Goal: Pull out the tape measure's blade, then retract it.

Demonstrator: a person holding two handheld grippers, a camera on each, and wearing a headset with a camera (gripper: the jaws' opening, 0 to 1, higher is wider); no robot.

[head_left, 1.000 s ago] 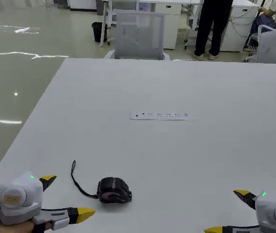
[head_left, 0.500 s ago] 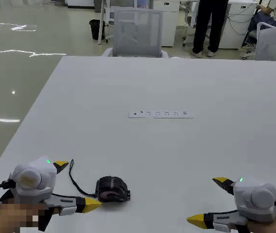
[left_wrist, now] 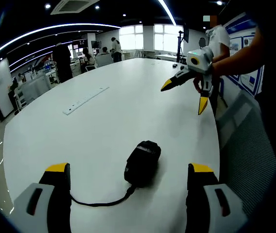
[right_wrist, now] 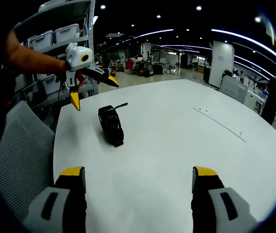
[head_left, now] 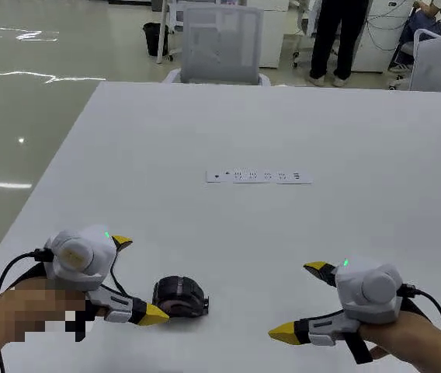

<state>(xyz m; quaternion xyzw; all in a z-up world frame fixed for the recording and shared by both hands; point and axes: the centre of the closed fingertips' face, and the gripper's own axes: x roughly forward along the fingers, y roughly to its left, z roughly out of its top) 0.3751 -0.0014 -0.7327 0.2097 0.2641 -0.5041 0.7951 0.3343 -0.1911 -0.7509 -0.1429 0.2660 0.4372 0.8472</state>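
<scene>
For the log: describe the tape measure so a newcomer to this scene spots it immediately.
On the large white table, look at the near edge, where the left gripper holds its yellow-tipped jaws open. The small black rounded tape measure lies ahead of them, a thin black cord trailing from it; the flat white power strip sits farther back.

We see a plain white matte tabletop (head_left: 298, 124). On it, the black round-cased tape measure (head_left: 179, 295) trails a thin black wrist cord (left_wrist: 99, 201). The white-bodied left claw (head_left: 139, 278) and the white-bodied right claw (head_left: 298, 301) share one scheme: white plastic housings, black jaws ending in yellow tips, and a small green light on each. We note a flat white power strip (head_left: 258, 176) dotted with dark sockets, a pale grey mesh chair (head_left: 222, 43), and a glossy grey-green floor (head_left: 19, 101) streaked with white reflections.
</scene>
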